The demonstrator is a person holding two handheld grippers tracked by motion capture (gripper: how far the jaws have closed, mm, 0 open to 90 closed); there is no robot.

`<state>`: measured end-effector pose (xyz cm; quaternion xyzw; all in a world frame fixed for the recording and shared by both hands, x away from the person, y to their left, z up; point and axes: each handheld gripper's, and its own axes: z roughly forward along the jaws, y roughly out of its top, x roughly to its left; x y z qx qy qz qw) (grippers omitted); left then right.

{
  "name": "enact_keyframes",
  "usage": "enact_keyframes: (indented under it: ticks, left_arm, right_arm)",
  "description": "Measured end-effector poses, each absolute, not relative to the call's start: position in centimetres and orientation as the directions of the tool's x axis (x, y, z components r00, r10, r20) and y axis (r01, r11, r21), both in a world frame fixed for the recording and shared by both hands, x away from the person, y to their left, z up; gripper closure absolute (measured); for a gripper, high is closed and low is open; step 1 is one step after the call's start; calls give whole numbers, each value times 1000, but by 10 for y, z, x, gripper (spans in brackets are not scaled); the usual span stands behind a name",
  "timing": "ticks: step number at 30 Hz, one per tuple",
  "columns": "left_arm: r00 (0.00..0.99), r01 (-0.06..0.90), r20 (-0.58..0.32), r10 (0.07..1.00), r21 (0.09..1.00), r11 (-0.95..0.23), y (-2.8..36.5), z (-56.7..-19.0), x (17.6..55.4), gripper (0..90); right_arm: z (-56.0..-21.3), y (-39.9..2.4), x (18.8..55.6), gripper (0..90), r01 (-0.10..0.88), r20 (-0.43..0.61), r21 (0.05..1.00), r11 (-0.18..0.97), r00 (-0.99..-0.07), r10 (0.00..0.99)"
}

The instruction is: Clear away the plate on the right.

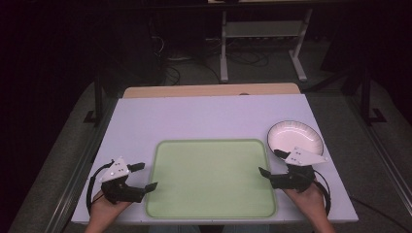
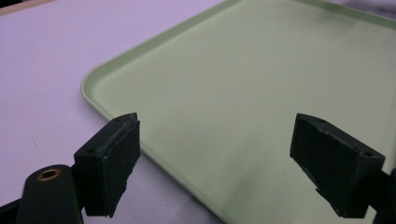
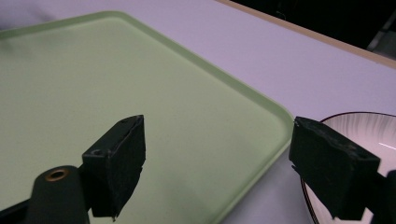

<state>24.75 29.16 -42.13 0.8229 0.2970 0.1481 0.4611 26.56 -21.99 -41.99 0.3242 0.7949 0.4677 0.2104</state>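
Note:
A pale green tray [image 1: 211,145] lies flat in the middle of the white table [image 1: 204,114], with nothing on it. To its right stands a white bowl [image 1: 295,137] with a dark rim. My left gripper [image 1: 145,175] rests at the tray's left edge, open, its jaws over the rim with nothing between them. In the left gripper view the tray [image 2: 261,84] spreads out beyond the jaws. My right gripper [image 1: 272,162] sits at the tray's right edge just below the bowl, open and holding nothing. The right gripper view has the tray [image 3: 93,79] ahead and the bowl [image 3: 369,130] at the right.
The table's far wooden edge [image 1: 209,90] runs behind the white surface. Beyond it, on the dark floor, stand a white metal stand [image 1: 262,34] and loose cables [image 1: 194,63]. A black frame post [image 1: 98,92] rises at the table's left.

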Motion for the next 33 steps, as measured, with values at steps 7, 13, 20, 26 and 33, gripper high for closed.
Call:
enact_keyframes:
  ticks: [7,13,20,26,33]
  left_arm:
    - [781,349,-28,624,847,-400,292,-421,247,159]
    - [781,348,-26,624,847,-401,293,-421,248,158]
    - [782,349,-28,622,847,-401,292,-421,248,158]
    - [782,350,-26,623,845,-404,294,-421,248,159]
    - [781,349,-25,624,846,-403,294,-421,248,159]
  right_arm:
    - [-419,-222,264,183,323,-27,878,353,-703,711]
    - [-418,-224,263,192,326,-21,877,353,-709,705]
    - [-416,-228,262,198,327,-9,882,340,-710,705]
    - [-415,-231,260,199,329,-4,881,339,-711,703]
    - [-413,-237,258,200,331,4,884,331,-712,702]
